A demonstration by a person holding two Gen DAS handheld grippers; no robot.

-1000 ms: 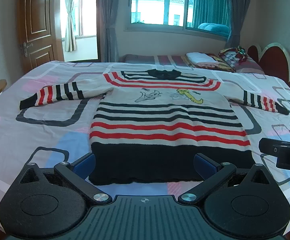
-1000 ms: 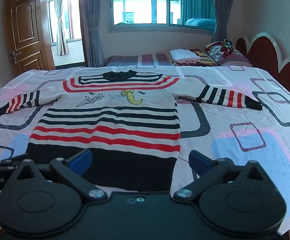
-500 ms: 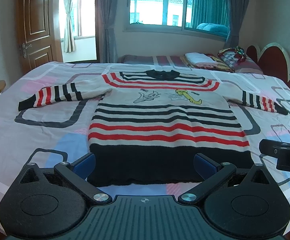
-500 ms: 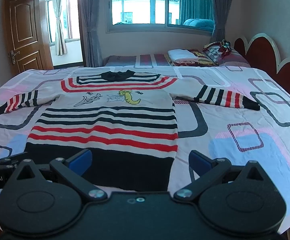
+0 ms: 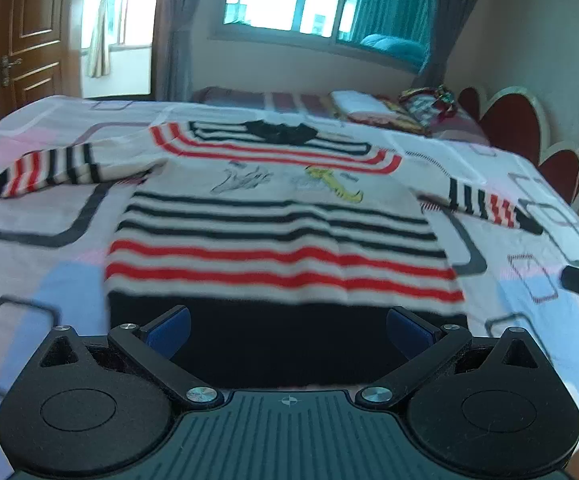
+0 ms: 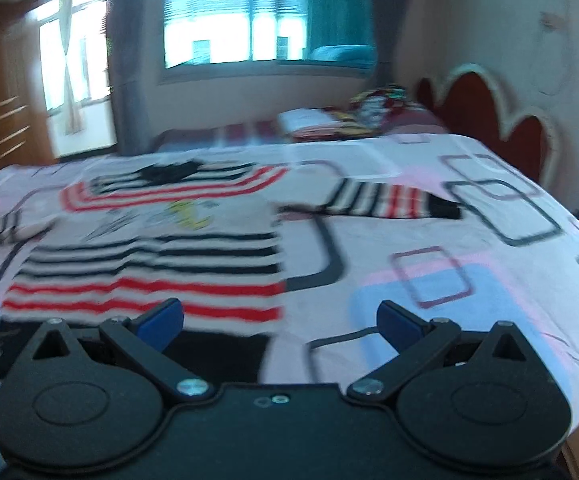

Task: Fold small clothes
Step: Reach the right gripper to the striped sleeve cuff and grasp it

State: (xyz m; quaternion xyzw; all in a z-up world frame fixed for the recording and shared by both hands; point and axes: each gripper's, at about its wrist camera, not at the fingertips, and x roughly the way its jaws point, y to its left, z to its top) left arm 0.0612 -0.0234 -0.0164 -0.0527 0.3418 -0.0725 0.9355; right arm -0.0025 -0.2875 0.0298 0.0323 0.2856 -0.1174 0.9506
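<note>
A small knitted sweater (image 5: 281, 224) with red and black stripes, a black hem and cartoon prints lies flat, front up, on the bed, both sleeves spread out. My left gripper (image 5: 287, 330) is open and empty, just above the black hem's middle. My right gripper (image 6: 279, 324) is open and empty over the hem's right corner, the sweater (image 6: 157, 256) to its left. The right sleeve (image 6: 389, 200) lies stretched toward the right. Both views are blurred by motion.
The bed sheet (image 6: 429, 280) has pink, blue and grey rectangle patterns. Folded clothes and bedding (image 5: 389, 108) are piled at the far side under the window. A red headboard (image 6: 501, 124) stands at the right. A wooden door (image 5: 29, 36) is at the left.
Both grippers have moved forward and closer to the sweater's hem. The right gripper has swung to the right, so the sweater sits further left in its view. Both stay open.
</note>
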